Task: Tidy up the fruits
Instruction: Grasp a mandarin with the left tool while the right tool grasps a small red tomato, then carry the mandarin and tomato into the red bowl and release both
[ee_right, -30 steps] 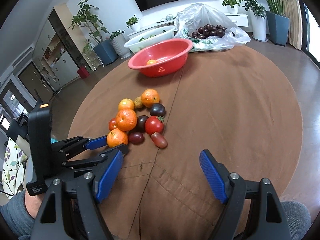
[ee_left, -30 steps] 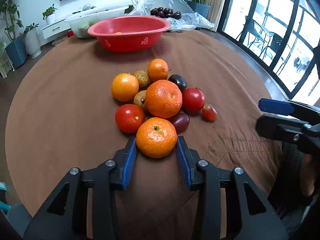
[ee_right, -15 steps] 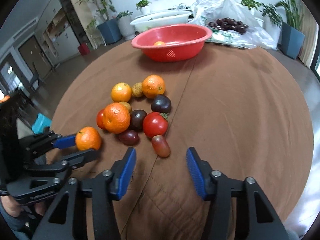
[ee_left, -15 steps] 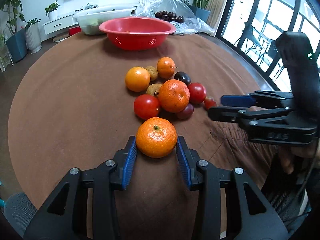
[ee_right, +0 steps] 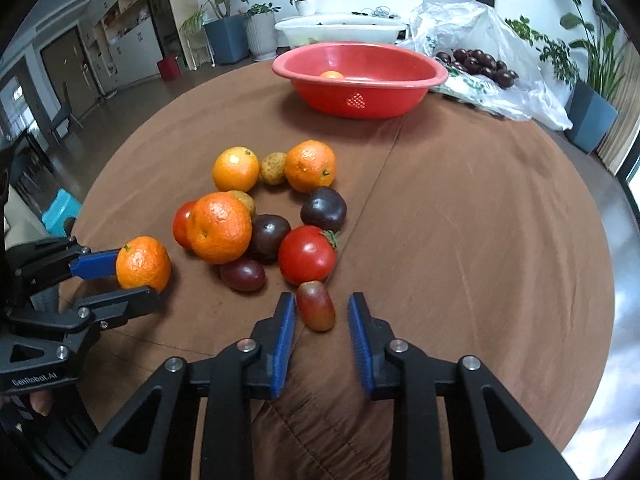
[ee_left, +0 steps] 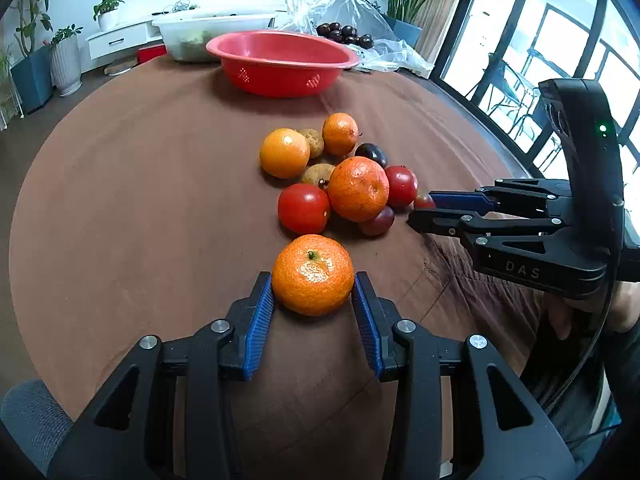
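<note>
Red basin point(ee_right: 360, 92): we see it at the far side of the desk point(ee_right: 480, 240), with one orange fruit point(ee_right: 331, 75) lying inside.
White tub point(ee_right: 340, 32): just behind the red basin; we cannot tell what it holds.
Plastic bag point(ee_right: 480, 40): to the right of the red basin in the right wrist view, dark plums point(ee_right: 476, 62) lying on it.
Fruit pile point(ee_right: 264, 216): nearer us than the red basin, mid-desk; oranges, tomatoes, dark plums and small brown fruits touching one another.
Left hand-held gripper point(ee_left: 313, 304): we hold a mandarin point(ee_left: 313, 275) clamped between both blue pads, just clear of the pile's near edge.
Right hand-held gripper point(ee_right: 322, 320): its jaws have just been closing around an oblong red-purple tomato point(ee_right: 316, 306) at the pile's near edge; a gap shows on the right side, so it is not gripped yet.
In the way: a round red tomato point(ee_right: 307, 254) touches the oblong one from behind.
</note>
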`<act>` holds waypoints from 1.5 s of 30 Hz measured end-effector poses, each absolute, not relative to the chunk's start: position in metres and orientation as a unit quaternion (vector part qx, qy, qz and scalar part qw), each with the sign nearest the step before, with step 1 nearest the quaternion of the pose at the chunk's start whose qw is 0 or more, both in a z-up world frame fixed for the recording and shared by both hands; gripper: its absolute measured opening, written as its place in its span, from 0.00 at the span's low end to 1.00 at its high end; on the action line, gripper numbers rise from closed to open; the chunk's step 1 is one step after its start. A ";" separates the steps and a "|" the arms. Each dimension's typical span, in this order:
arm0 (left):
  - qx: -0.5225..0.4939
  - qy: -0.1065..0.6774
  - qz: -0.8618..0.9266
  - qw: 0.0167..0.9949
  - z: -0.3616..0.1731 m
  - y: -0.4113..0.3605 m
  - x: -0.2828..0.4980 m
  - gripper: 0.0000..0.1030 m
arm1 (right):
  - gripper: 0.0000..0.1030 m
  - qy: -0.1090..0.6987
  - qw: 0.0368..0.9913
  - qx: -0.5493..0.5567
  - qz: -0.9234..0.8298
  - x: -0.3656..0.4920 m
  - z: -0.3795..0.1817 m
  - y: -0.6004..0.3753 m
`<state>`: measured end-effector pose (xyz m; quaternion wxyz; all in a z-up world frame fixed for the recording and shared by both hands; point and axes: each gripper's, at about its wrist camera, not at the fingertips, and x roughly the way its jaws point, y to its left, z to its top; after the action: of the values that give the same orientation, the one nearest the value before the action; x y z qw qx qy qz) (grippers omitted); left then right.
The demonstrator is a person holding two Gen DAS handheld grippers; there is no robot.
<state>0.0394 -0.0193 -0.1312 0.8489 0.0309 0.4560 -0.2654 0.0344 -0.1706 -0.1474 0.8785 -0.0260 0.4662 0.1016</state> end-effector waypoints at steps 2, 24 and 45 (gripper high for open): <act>0.030 0.457 -0.265 0.848 -0.132 -0.020 0.040 0.37 | 0.24 0.464 0.879 -0.033 0.104 0.034 -0.148 -0.169; 0.018 0.453 -0.260 0.852 -0.124 -0.009 0.045 0.37 | 0.19 0.452 0.884 0.025 0.117 0.026 -0.132 -0.185; 0.052 0.386 -0.257 0.884 -0.029 -0.006 0.180 0.37 | 0.19 0.372 0.918 0.095 0.104 0.116 -0.032 -0.252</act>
<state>0.1801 -0.0060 -0.0292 0.8845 0.0520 0.3862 -0.2566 0.1162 -0.2522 -0.0317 0.9175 0.0954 0.3718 0.1041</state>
